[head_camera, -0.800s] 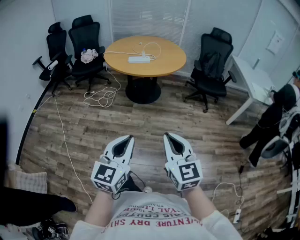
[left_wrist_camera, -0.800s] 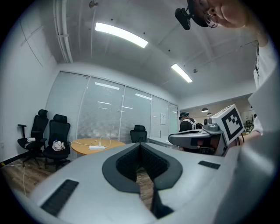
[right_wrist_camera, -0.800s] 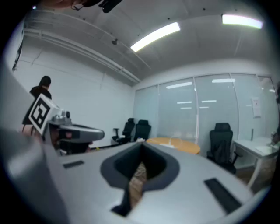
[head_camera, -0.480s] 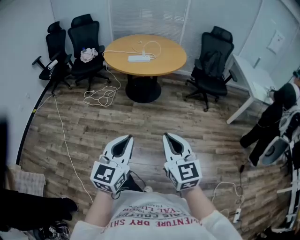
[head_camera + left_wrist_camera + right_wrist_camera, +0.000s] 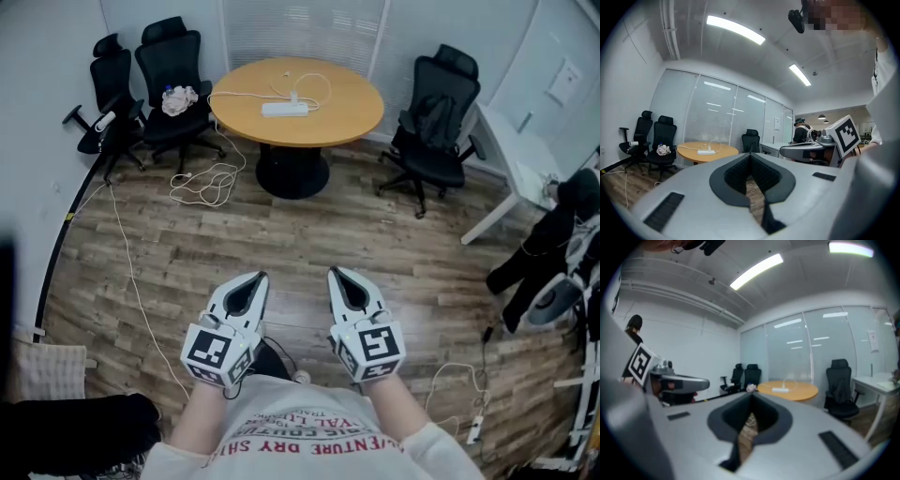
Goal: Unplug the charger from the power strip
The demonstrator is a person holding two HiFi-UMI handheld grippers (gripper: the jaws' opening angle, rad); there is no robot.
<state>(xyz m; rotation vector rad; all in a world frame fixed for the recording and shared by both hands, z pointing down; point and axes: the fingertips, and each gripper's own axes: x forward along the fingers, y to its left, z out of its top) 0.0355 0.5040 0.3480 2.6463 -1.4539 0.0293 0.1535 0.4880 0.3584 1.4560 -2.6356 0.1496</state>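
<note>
Now versus earlier: both grippers hold the same spot at lower centre of the head view; the table and chairs sit slightly higher and further right in the frame
Left gripper (image 5: 253, 277): held out level, lower centre-left, on a bare forearm rising from the bottom edge; jaws closed tip to tip, holding nothing
Right gripper (image 5: 337, 274): alongside it at lower centre-right, pointing the same way; jaws likewise closed and empty
Gripper build: smooth white shells; dark ribbed pads line a teardrop hollow; a black-and-white marker cube sits at the rear
Floor (image 5: 281, 234): grey-brown wood-look planks; a thin white cable (image 5: 202, 187) lies in loose loops at centre-left
Table (image 5: 347, 112): round, smooth light-wood top on a black pedestal, upper centre
Power strip (image 5: 284, 110): long white block lying flat on the table top, well apart from both grippers
Charger (image 5: 293, 97): small white plug standing on the strip; its thin white cord curls across the table top
Chairs (image 5: 173, 70): black, mesh-backed, on wheeled bases, upper left; another stands at upper right
</note>
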